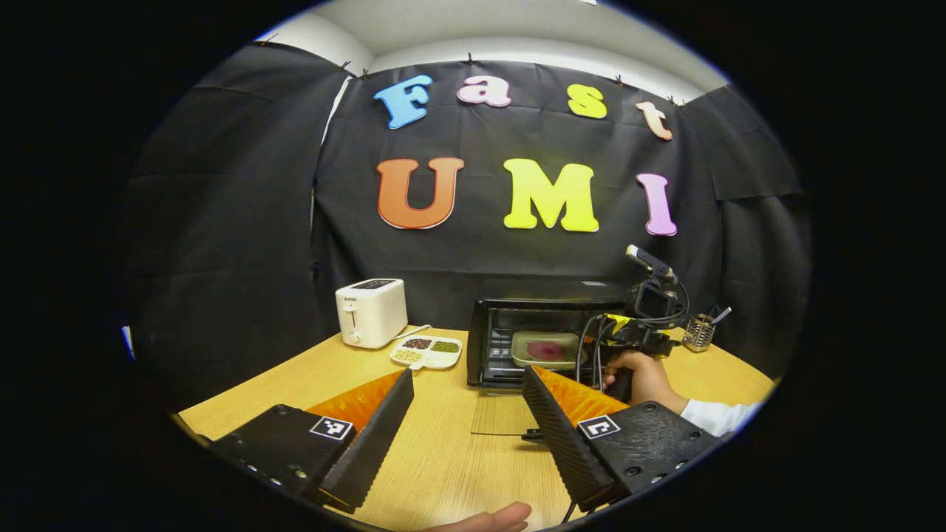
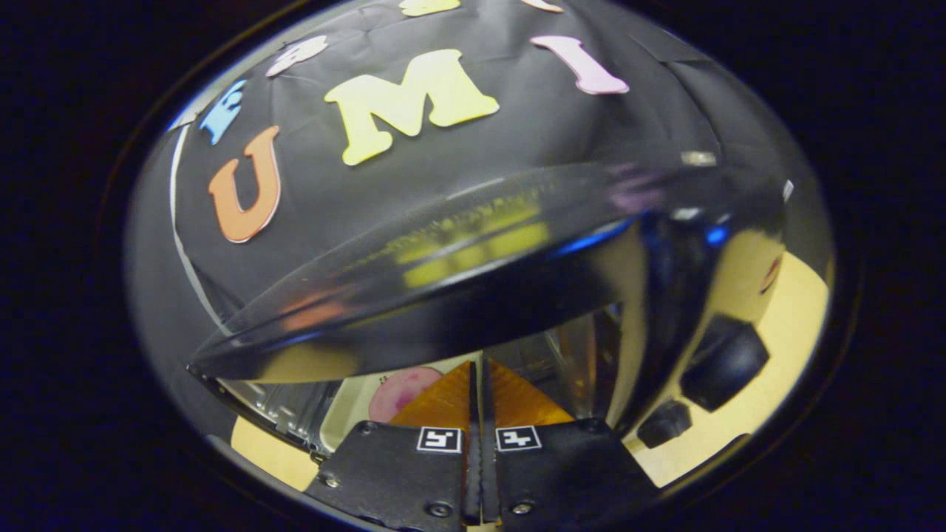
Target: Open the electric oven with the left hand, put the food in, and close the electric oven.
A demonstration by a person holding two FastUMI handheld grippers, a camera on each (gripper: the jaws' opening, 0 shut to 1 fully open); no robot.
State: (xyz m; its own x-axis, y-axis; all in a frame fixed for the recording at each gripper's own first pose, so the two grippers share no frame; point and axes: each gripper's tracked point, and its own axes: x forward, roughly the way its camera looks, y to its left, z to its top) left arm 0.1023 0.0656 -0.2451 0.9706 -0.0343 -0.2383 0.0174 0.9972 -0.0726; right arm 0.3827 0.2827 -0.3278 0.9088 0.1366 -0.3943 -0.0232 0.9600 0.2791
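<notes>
We see the desk [image 1: 443, 458] first, broad and wooden, with the electric oven [image 1: 543, 343] against the booth wall, its glass door [image 1: 502, 414] folded down flat toward us. To the oven's left sit a white toaster [image 1: 371, 312] and a small divided dish [image 1: 427, 352]; a wire utensil holder [image 1: 697, 332] stands off to its right.

Inside the cavity lies the tray of food [image 1: 547, 349], a pale dish with a pinkish round piece on it, so the loading looks done or nearly so. The right gripper [image 2: 477, 403] is at the oven mouth with its jaws pressed together and nothing visibly between them; from its own view the food sits just past its tips. A hand [image 1: 641, 377] steers it.

The left gripper [image 1: 467, 391] hovers above the desk before the door, jaws spread wide and empty.

Our step, as we judge it, is to clear the right gripper from the opening, then close the door. We would back it straight out, level, without nudging the tray, then slip the left jaws under the door's front edge and lift smoothly until it seats.
</notes>
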